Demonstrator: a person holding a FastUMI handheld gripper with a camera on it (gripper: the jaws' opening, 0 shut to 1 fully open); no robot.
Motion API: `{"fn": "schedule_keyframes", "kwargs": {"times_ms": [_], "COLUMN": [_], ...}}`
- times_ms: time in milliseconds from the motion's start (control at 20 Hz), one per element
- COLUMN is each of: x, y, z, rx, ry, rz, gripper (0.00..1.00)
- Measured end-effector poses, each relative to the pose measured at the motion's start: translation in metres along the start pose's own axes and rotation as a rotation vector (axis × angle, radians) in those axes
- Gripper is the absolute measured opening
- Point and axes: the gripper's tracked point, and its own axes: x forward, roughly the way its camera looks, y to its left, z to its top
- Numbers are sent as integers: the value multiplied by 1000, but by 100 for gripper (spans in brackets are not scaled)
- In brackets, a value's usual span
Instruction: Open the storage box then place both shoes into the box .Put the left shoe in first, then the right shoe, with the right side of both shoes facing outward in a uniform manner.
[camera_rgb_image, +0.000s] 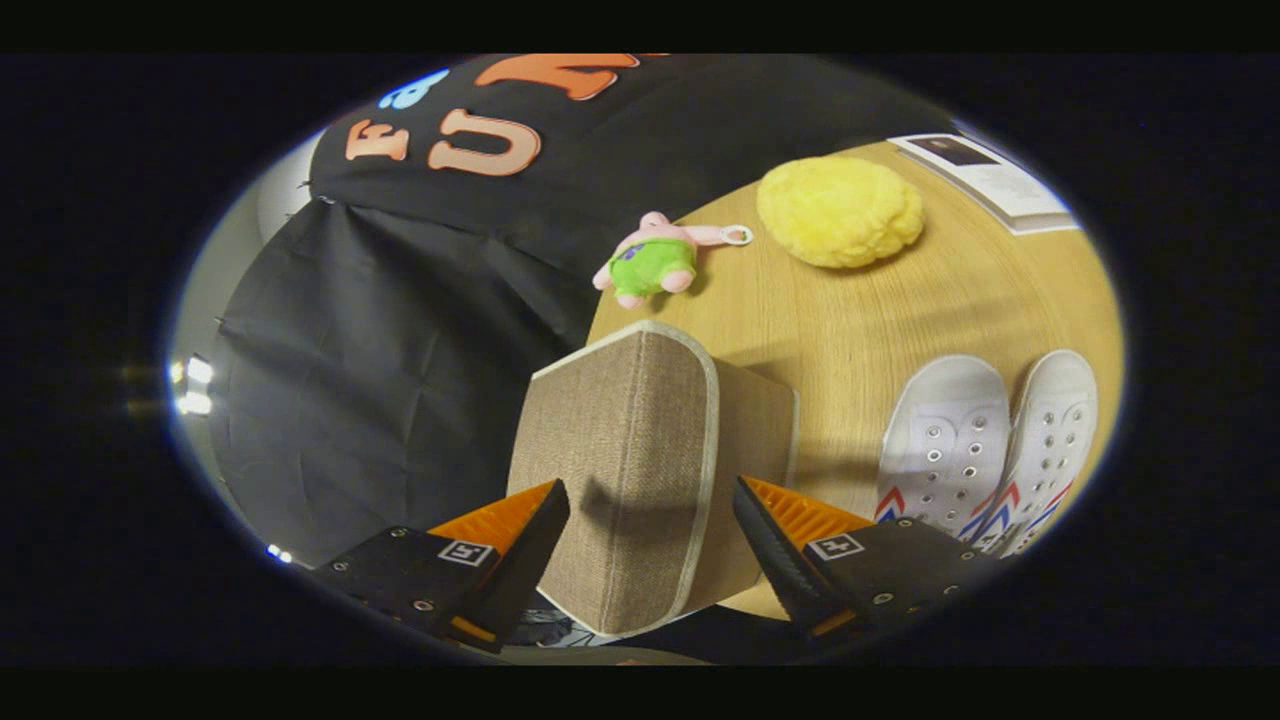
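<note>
Wooden table (850, 330): storage box (640, 470) between spread, empty hand-held gripper (650, 520) fingers; shoes (985, 450) beside.

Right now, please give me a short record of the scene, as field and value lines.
hand-held gripper: open, one finger on each side of the box, not pressing it
storage box: beige fabric, lid closed, between the fingers
shoes: white pair, side by side on the table beside the box
table: wooden
beyond the box: pink and green plush toy, yellow fluffy item
</note>
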Motion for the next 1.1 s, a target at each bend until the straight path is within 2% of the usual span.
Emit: {"fn": "schedule_keyframes", "kwargs": {"times_ms": [300, 400, 500, 650, 750, 800, 950, 1100], "x": [14, 12, 14, 9, -1, 0, 1, -10], "y": [7, 4, 0, 5, 13, 13, 14, 17], "z": [-11, -8, -8, -3, 9, 11, 3, 11], "rx": [221, 295, 338, 383, 434, 430, 397, 383], "ry": [30, 19, 11, -10, -45, -58, -41, -61], "rz": [239, 286, 310, 361, 433, 441, 458, 481], "gripper": [96, 95, 90, 89, 82, 77, 76, 69]}}
